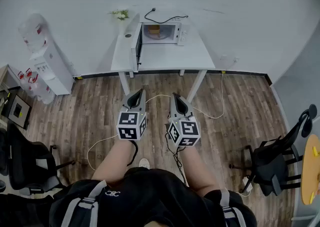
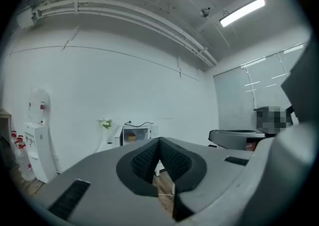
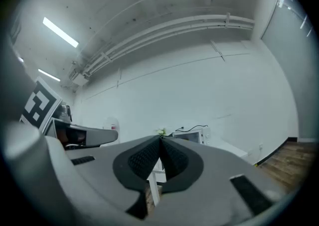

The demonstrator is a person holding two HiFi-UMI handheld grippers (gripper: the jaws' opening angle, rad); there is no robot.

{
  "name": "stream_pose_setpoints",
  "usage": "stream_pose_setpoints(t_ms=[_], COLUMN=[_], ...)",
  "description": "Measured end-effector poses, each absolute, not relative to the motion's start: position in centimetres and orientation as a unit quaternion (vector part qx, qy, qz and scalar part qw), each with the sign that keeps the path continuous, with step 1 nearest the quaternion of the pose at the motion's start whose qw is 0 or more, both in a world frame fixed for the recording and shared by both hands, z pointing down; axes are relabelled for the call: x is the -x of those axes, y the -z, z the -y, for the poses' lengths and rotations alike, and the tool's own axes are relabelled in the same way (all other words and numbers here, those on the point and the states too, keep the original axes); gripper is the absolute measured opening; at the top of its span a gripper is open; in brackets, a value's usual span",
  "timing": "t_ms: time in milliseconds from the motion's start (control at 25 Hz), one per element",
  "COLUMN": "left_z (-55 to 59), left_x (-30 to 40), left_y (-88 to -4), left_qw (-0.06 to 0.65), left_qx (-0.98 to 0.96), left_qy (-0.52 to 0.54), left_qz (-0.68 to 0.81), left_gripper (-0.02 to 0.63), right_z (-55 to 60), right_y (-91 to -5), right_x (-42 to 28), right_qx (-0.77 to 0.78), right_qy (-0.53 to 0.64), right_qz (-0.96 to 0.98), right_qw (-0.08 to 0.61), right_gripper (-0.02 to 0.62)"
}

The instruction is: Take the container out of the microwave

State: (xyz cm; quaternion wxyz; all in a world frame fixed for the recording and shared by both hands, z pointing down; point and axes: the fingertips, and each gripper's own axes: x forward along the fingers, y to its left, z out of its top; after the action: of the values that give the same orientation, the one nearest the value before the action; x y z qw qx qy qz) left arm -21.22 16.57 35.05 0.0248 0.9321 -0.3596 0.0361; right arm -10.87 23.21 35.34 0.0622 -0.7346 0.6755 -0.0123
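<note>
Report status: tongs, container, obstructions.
Left tongs, right tongs shut, empty. Container in microwave, door open. Cable on floor ahead.

Far off, cropped and half covered.
Shows the container (image 1: 154, 31) only as a small orange-brown blob inside the microwave (image 1: 161, 34), too small for shape or lid; possibly a box. Shrinks it to a mere speck in the left gripper view. Hides the microwave's lower edge behind the right gripper (image 3: 160, 139) in the right gripper view, with the cavity unreadable there. Cuts off a yellow round table (image 1: 312, 168) at the head view's right edge, a black chair (image 1: 21, 163) at its left edge, and the person's torso (image 1: 150, 201) at the bottom.
</note>
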Motion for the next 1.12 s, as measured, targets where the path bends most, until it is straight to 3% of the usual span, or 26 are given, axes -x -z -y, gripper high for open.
stream_pose_setpoints(t_ms=[1120], left_z=[-3.3], left_x=[20.9], left_y=[-36.8], left_qw=[0.041], left_qx=[-0.946], left_qy=[-0.041], left_qz=[0.319], left_gripper=[0.014], right_z=[-10.5], right_y=[-37.3], right_x=[10.9], right_qx=[0.775], right_qy=[0.017], right_qz=[-0.628], right_qw=[0.066], right_gripper=[0.006])
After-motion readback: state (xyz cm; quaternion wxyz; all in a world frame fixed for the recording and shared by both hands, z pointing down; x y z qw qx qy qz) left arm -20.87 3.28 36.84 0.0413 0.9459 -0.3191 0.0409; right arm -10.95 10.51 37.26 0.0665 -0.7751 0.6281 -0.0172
